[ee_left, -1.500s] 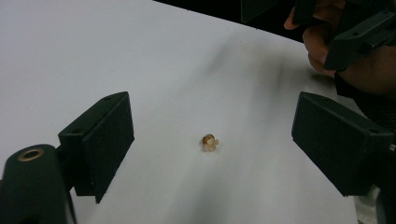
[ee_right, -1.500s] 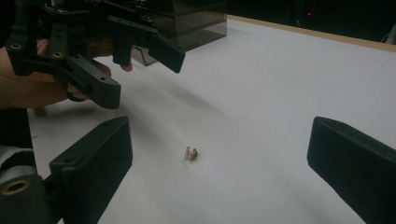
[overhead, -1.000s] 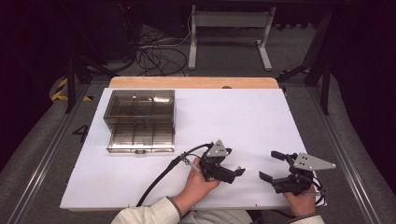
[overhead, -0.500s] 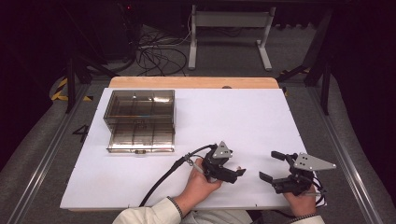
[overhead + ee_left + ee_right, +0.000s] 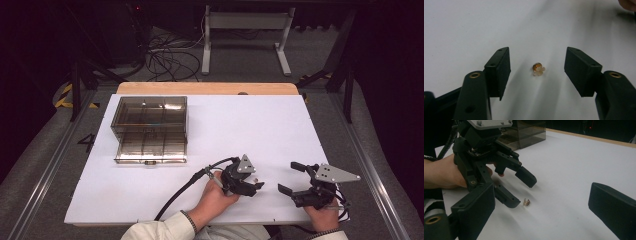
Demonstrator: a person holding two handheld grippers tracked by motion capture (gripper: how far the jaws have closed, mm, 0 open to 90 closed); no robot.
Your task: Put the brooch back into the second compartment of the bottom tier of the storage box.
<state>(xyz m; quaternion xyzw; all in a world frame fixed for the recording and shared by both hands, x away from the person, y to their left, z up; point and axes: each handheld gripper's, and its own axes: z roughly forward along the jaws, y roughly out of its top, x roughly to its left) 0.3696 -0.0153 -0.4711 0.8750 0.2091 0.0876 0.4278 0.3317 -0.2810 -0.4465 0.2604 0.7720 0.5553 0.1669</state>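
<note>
Jaws of the left hand-held gripper (image 5: 537, 72) stand spread wide over the white bench (image 5: 260, 130), and between them, touching neither, lies a small gold-coloured bead (image 5: 538, 69) with a pale petal-shaped part on its near side. In the right gripper view the same bead (image 5: 526, 202) sits on the white sheet just beyond the tip of the left hand-held gripper's lower jaw, with the upper jaw raised above and past it. That left hand-held gripper (image 5: 522, 188) is tilted down toward the bench, held by the person's left hand (image 5: 445, 173). From the high view, the left hand-held gripper (image 5: 252, 186) is near the front edge of the bench, its black cable (image 5: 185, 192) curving back toward the person's cream sleeve (image 5: 160, 229). The right hand-held gripper (image 5: 291, 177) is just to its right, apart from it, its jaws also spread open and holding nothing, gripped by the right hand (image 5: 325, 217). A smoky see-through plastic box (image 5: 150, 129) with divided compartments rests on the far left part of the bench, well apart from both hands.
</note>
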